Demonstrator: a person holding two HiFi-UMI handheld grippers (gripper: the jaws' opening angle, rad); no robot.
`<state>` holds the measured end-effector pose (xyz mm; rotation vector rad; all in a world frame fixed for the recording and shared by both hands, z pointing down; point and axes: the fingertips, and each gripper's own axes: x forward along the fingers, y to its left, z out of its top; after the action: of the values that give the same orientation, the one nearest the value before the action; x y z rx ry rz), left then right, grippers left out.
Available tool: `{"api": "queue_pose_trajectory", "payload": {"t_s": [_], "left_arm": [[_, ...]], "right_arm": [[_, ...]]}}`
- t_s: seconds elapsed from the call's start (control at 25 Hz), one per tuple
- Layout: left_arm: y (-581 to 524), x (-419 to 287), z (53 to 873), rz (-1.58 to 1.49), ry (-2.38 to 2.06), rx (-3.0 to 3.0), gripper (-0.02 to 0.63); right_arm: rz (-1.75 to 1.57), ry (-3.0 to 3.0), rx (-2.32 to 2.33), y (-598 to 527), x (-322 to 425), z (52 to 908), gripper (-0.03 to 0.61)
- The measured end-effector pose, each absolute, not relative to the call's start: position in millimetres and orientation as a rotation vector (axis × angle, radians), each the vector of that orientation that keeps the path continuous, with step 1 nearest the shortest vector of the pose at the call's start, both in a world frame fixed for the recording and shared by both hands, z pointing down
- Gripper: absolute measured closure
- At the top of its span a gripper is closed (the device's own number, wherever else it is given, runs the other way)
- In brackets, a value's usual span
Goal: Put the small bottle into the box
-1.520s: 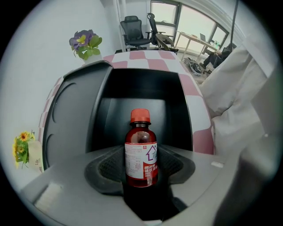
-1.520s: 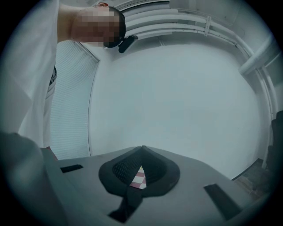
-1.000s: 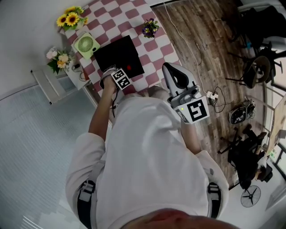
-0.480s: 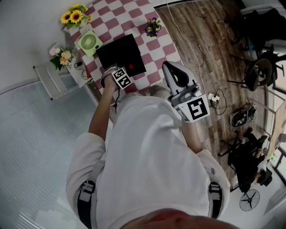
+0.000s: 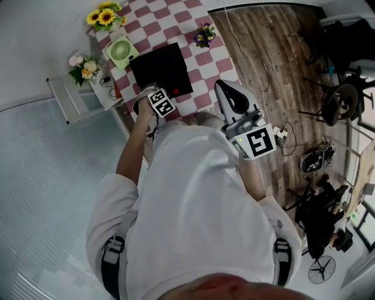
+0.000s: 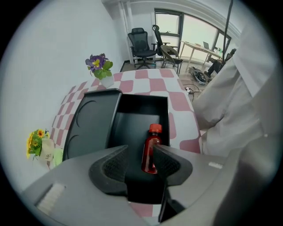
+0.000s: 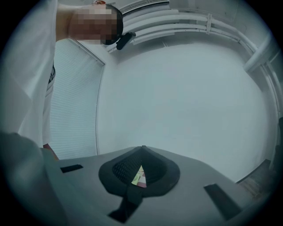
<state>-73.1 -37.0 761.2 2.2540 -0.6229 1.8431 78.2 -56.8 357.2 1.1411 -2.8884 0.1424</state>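
Note:
The small red bottle [image 6: 151,152] with a red cap lies on its side on the floor of the open black box [image 6: 132,119], cap pointing away from me. My left gripper [image 6: 140,150] hovers over the box's near end. Its jaws are closing, with the bottle showing below the gap, close to the right pad [image 6: 166,162]; neither pad presses on it. In the head view this gripper [image 5: 154,94] sits at the box's [image 5: 157,65] near edge. My right gripper [image 7: 142,153] is shut with nothing in it and points up at a bare wall, off the table's right side [image 5: 228,94].
The box's lid [image 6: 86,126] lies open to the left. On the red-and-white checkered cloth [image 5: 176,23] stand a purple flower pot [image 6: 101,70], sunflowers [image 5: 105,16] and a green fan [image 5: 121,50]. Office chairs [image 6: 142,42] and cables fill the wooden floor at right.
The head view has drifted a little, so the table sits slightly higher and further right. Both grippers keep their places relative to the box.

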Motion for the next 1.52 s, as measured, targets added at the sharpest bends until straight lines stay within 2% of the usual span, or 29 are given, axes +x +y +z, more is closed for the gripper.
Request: {"api": "queue_pose_trajectory", "payload": {"t_s": [0.16,0.76,1.52], "left_arm": [[-34.7,-69.6,750.1,1.806,-0.671,2.266,0.463],[-29.2,-63.9,692.0,1.584,-0.897,2.299,0.611],[-24.2,-53.5,585.3,1.095,-1.190,2.350,0.612]], "right_arm": [[0.141,-2.901,1.115,-53.5,78.1,357.6,0.577],[0.142,-2.956,0.991,-41.8,65.6,359.8,0.577],[0.165,-3.010,0.815,-34.4,45.4,362.6,0.577]]}}
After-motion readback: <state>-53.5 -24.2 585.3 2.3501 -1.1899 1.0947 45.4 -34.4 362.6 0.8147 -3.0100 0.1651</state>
